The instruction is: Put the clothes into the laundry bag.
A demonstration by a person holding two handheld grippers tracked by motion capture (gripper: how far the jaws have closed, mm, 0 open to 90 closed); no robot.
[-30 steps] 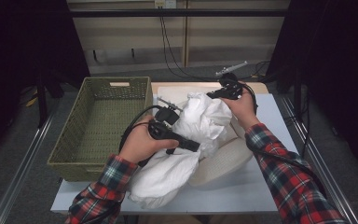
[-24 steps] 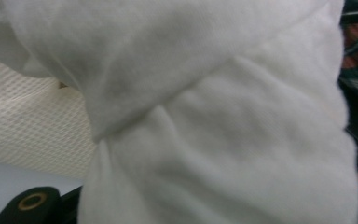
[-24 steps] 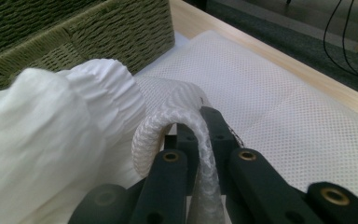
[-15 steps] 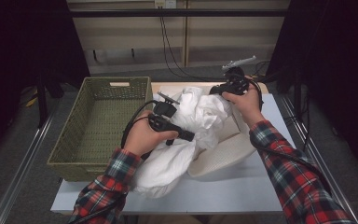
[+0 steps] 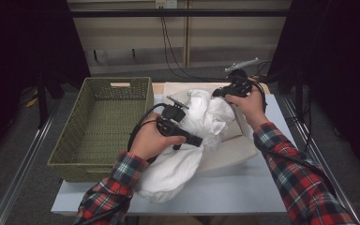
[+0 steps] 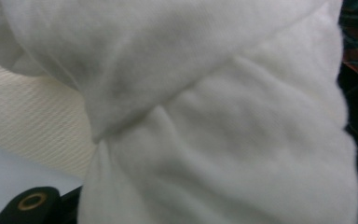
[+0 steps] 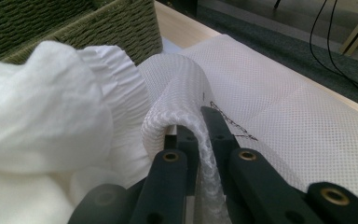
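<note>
White mesh laundry bag (image 7: 279,107), one in number, is being pinched at its edge by the right tool (image 7: 200,140), jaws pressed together. One soft white cloth bundle (image 5: 187,140) is being gripped by the left tool (image 5: 194,139) over the tabletop (image 5: 243,197), beside one green woven basket (image 5: 103,122).

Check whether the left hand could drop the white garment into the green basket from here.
Probably yes. The green basket stands open right beside the left gripper, which grips the white garment. But the right gripper clamps the mesh bag, which may wrap it.
</note>
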